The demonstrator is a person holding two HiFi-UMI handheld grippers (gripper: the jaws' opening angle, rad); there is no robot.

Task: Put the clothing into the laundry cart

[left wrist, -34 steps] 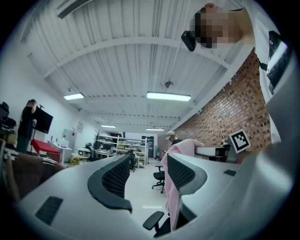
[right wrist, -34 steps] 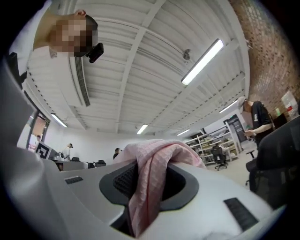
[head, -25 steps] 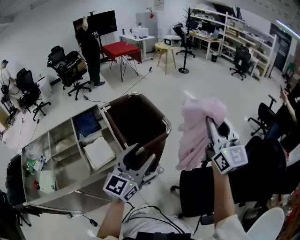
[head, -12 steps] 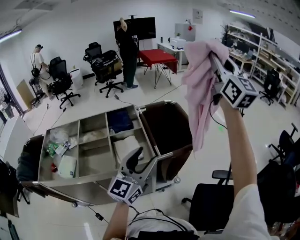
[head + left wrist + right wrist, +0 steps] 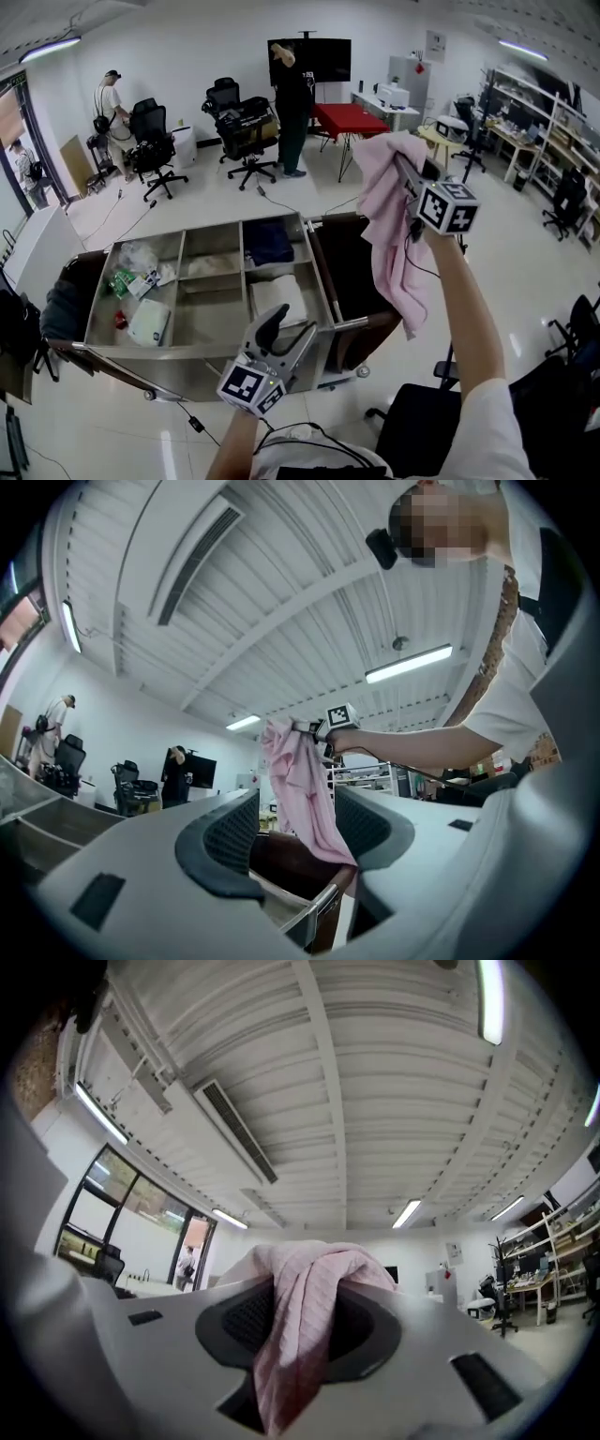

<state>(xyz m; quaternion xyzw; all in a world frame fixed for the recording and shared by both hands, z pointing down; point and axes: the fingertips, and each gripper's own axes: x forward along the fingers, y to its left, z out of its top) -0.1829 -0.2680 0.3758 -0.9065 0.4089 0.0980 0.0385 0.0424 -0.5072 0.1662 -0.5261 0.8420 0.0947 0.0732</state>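
**Desk:** What is your right claw (image 5: 300, 1321) doing?

**Me:** It's clenched on the pink garment (image 5: 392, 239). My jaws have just been opening a hair, but the cloth is bunched between the pads and hangs from them. I'm holding it high, with the hem dangling by the right edge of the brown bag (image 5: 345, 267) at the end of the laundry cart (image 5: 159, 349).

**Desk:** And the left claw (image 5: 295, 832)?

**Me:** Released, with nothing in it, low by the cart's near rail.

**Desk:** Which step is this?

**Me:** The carry, I reckon, since nothing is in the bag from this load yet. Next I'd bring the cloth squarely over the bag's mouth, lower the hem inside, and only then let go. If I release too high, it could drape over the rim.
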